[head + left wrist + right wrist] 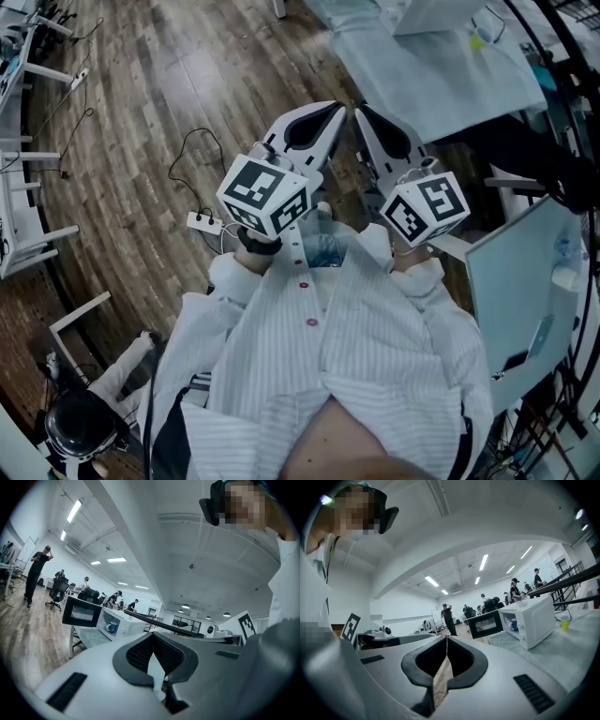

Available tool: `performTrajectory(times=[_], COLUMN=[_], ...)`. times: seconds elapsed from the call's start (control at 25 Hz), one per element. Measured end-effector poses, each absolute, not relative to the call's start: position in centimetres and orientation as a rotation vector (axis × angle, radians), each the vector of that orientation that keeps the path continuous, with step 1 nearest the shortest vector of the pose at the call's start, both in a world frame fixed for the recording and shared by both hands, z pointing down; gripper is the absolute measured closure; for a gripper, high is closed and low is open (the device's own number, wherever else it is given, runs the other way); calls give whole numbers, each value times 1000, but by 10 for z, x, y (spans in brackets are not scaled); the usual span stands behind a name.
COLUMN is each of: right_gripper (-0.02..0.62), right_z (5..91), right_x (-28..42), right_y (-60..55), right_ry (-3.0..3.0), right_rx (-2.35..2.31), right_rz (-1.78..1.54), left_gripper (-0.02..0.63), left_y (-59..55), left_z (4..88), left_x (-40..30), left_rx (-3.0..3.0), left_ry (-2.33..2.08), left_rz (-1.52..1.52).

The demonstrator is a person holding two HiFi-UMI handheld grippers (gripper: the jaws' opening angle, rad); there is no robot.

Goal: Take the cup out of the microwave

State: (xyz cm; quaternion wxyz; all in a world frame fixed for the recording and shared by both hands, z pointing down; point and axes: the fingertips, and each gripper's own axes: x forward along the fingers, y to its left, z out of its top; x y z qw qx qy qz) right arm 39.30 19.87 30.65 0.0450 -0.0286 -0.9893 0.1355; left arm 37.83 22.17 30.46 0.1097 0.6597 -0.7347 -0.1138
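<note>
Blue cup (514, 624) sits centre-right in open microwave (539, 616); probably rigid, light, breakable, so pinch rim or handle. Pressed together, empty: left gripper (153, 635), right gripper (446, 637).

We held both grippers out level before our chest, side by side and angled inward. The left gripper (334, 114) and the right gripper (362, 116) each had jaws pressed together on nothing, tips nearly meeting, our striped sleeves (232, 281) drawn close.
</note>
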Motion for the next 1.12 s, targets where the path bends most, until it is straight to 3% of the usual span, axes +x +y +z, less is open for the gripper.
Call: performTrajectory(times=[0.48, 1.12], right_gripper=[560, 561], right_z=[323, 318], right_x=[357, 202], right_y=[191, 156], right_ry=[-2980, -2996], right_rx=[-93, 6], right_rz=[457, 466], left_gripper=[598, 598], left_y=[219, 185], left_z=[314, 310], left_x=[338, 180], left_rx=[1891, 1958], left_ry=[-2175, -2117], left_rz=[-350, -324])
